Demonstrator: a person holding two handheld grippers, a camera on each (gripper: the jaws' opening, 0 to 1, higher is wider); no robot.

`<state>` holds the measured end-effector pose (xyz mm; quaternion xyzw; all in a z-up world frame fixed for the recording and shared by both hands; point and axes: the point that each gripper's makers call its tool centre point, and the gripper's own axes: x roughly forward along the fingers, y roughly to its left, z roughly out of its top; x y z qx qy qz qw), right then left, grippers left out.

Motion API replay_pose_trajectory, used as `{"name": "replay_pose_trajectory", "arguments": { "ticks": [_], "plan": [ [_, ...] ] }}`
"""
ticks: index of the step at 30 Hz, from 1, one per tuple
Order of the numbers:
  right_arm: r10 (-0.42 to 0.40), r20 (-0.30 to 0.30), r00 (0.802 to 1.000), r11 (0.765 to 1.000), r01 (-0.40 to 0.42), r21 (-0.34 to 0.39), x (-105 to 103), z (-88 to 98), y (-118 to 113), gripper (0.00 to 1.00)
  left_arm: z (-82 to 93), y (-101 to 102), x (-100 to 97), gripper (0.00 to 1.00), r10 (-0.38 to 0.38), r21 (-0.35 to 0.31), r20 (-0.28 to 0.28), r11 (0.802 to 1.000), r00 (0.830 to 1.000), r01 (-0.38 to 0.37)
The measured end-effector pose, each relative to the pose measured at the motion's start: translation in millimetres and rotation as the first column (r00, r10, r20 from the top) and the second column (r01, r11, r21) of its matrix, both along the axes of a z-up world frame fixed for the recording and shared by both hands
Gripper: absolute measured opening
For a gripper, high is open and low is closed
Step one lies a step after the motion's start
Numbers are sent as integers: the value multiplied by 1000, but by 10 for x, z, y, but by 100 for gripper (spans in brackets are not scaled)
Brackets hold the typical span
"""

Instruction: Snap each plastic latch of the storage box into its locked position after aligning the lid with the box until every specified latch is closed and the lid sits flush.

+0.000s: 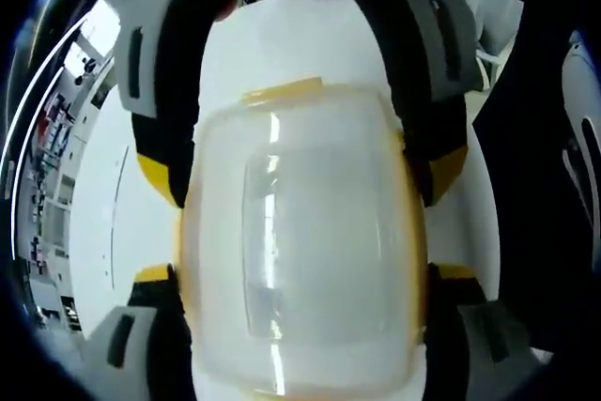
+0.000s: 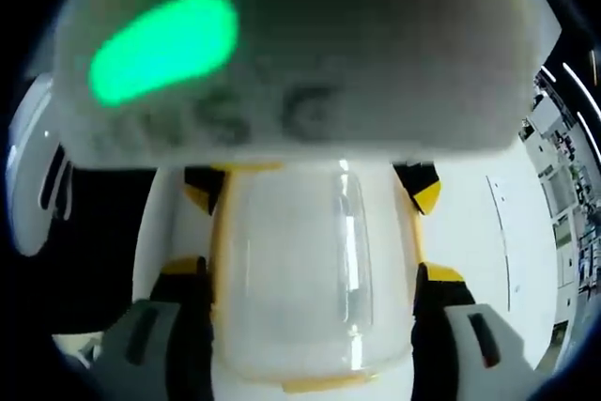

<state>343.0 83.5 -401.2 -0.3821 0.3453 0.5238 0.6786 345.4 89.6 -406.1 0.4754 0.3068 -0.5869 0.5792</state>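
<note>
A translucent storage box (image 1: 310,232) with a yellow rim lies on a white table, seen from above. Its lid (image 2: 310,269) looks seated on it. A yellow latch (image 1: 282,91) shows at its far end in the left gripper view, and another latch (image 2: 319,382) at its near end in the right gripper view. My left gripper (image 1: 305,274) straddles the box, jaws pressed to its two long sides. My right gripper (image 1: 300,166) faces it from the far end, clamping the same sides. In the right gripper view, my right gripper (image 2: 310,274) holds the box, and the left gripper (image 2: 310,185) carries a green light.
The white table (image 1: 122,223) stretches out to the side of the box. Shelving and room clutter (image 1: 47,185) lie beyond its edge. A person's dark clothing (image 1: 545,185) stands close beside the grippers.
</note>
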Motion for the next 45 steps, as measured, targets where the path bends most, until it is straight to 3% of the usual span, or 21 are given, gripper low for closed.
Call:
{"name": "replay_pose_trajectory", "arguments": {
  "ticks": [4,5,11,17,19,20,22,24,28,32,34,35,37,38,40,42,43,45],
  "plan": [
    [-6,8,1000,1000,6,13,19,69,-6,85,23,-9,80,100,-4,-37,-31,999,1000,2],
    [-7,12,1000,1000,7,11,15,66,9,85,19,-50,-13,100,-5,-23,3,1000,1000,5],
    [-13,8,1000,1000,13,24,51,102,9,87,45,-62,-1,100,-12,-60,-14,998,1000,11],
    [-7,-18,1000,998,8,57,7,111,68,89,96,-91,-16,100,-17,-151,-32,988,999,12],
    [4,-25,1000,999,-3,46,-34,116,23,91,101,-107,-18,100,-18,-161,-34,987,999,12],
    [41,3,999,999,-41,7,-43,109,-91,92,105,-116,-19,100,-18,-166,-34,986,999,13],
    [40,-5,999,999,-40,9,-120,90,-75,100,110,-129,-20,100,-20,-174,-36,985,999,14],
    [32,-6,999,999,-32,16,-131,100,-79,100,125,-142,-17,100,-24,-197,-42,980,999,16],
    [3,-57,998,996,2,84,-148,187,-59,100,214,-157,24,100,-46,-273,-111,962,993,14],
    [-6,-54,999,989,14,149,-83,298,-18,100,279,-161,57,100,-44,-314,-132,949,990,1],
    [-22,-59,998,982,33,185,-53,364,19,100,414,-253,106,100,-59,-394,-96,919,994,16],
    [-27,-53,998,979,37,198,-31,401,27,100,579,-288,134,100,-42,-463,-104,886,994,-11],
    [-47,-26,999,973,52,226,31,484,56,100,680,-239,171,100,-24,-469,-112,882,993,-32],
    [-63,-7,998,965,63,255,78,565,70,100,794,-227,250,100,9,-502,-88,863,996,-52],
    [-107,25,994,953,95,287,163,690,49,100,933,-175,379,100,65,-532,-47,843,997,-81],
    [-123,96,988,952,89,294,228,819,2,100,1113,-108,572,100,174,-589,-22,793,985,-153],
    [-133,108,985,949,95,299,246,844,-3,100,1152,-73,607,100,194,-596,-19,785,981,-167],
    [-174,157,972,927,107,359,306,1025,-38,100,1344,-8,680,100,234,-664,-22,723,972,-190]
  ]
}}
